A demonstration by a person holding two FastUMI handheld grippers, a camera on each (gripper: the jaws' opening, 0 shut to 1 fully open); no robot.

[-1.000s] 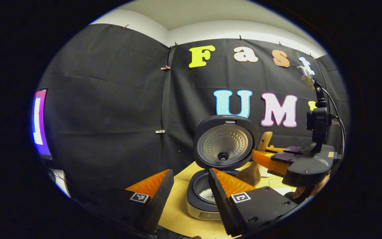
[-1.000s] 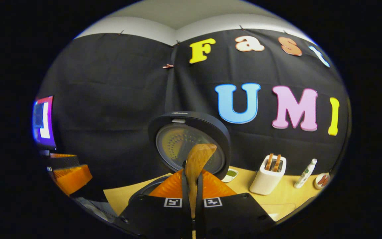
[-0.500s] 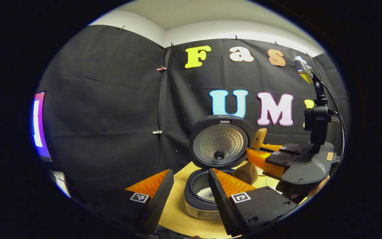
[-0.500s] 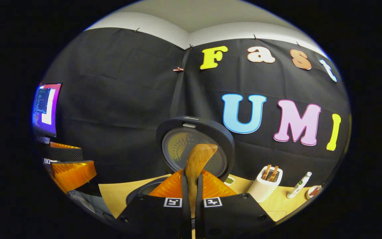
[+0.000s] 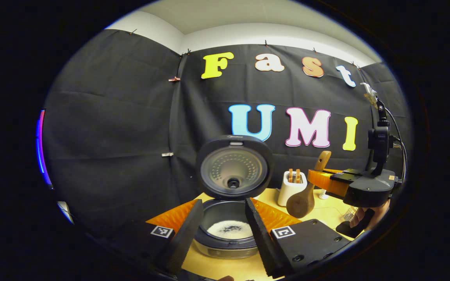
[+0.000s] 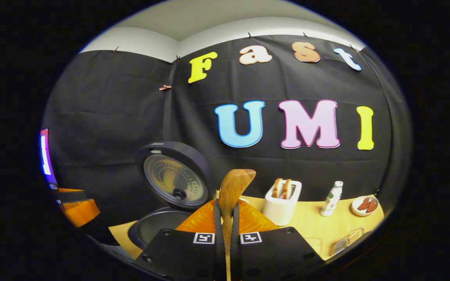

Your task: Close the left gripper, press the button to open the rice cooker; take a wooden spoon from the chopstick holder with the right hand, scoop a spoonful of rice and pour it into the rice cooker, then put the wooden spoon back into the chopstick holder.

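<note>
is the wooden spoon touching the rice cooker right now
Apart. In the left gripper view, the wooden spoon, clamped in the right gripper, hangs right of the rice cooker with bare table between them.

Right gripper (image 6: pixel 225 218) clamped on wooden spoon (image 6: pixel 233 191), handle pinched between both fingers, bowl end up and forward. Rice cooker (image 6: pixel 166 207) to the left, lid upright and open, pot rim visible below. White toaster (image 6: pixel 283 203) with two slices on the surface (image 6: pixel 326 230), just right of spoon. Bottle (image 6: pixel 333 198) and small dish (image 6: pixel 366 205) farther right. Left gripper (image 6: pixel 78 208) at far left edge.
</note>
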